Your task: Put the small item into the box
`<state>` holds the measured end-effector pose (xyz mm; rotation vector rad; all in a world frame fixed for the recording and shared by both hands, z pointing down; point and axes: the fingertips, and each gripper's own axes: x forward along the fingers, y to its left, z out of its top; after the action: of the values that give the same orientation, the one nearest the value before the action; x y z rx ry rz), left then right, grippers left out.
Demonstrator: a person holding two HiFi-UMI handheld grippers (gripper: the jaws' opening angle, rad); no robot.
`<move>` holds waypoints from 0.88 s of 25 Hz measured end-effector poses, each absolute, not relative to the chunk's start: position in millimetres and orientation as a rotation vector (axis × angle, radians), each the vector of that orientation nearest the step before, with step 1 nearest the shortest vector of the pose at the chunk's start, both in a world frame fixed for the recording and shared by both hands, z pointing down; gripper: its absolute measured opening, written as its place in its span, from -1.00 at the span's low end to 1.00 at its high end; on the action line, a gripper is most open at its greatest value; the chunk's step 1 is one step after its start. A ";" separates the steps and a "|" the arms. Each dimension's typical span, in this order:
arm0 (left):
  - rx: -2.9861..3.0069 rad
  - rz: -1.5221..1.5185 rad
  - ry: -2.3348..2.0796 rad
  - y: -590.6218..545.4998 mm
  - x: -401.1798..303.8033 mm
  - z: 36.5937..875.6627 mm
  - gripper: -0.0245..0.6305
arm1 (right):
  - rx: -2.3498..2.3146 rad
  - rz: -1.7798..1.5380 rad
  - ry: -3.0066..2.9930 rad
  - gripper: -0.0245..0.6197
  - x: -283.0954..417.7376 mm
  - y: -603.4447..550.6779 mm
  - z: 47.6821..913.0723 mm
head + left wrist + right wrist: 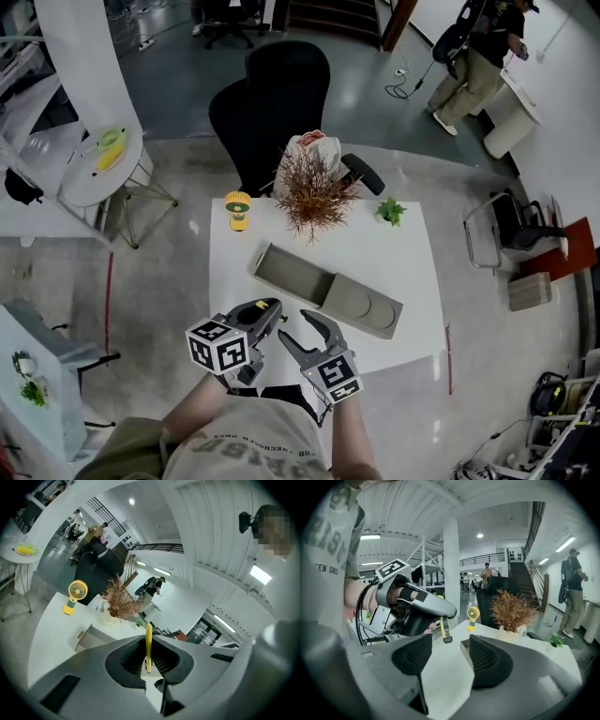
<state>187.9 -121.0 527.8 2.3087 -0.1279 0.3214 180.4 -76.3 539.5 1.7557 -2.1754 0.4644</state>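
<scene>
Yellow small item clamped in your left gripper; your right gripper gapes empty near the grey box.

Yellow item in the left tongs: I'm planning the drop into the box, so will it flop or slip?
Probably stiff: the yellow item stands straight from the shut left tongs. Likely light, being so thin.

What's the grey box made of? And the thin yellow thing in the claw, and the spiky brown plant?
The grey box looks like matte cardboard: dull walls, sharp edges. The thin yellow thing pinched in the left claw looks like smooth plastic, but it is too small to be sure. The spiky brown plant looks like dry twigs, real or fake I cannot tell.
</scene>
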 end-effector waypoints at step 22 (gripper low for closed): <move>2.129 0.239 -0.305 -135.1 226.3 556.2 -0.83 | 1.283 0.505 -2.263 -0.59 216.8 -98.0 578.4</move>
<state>226.3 -135.1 556.2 2.1290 -0.3050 0.2390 216.8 -98.0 578.4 1.2828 -2.2627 0.5047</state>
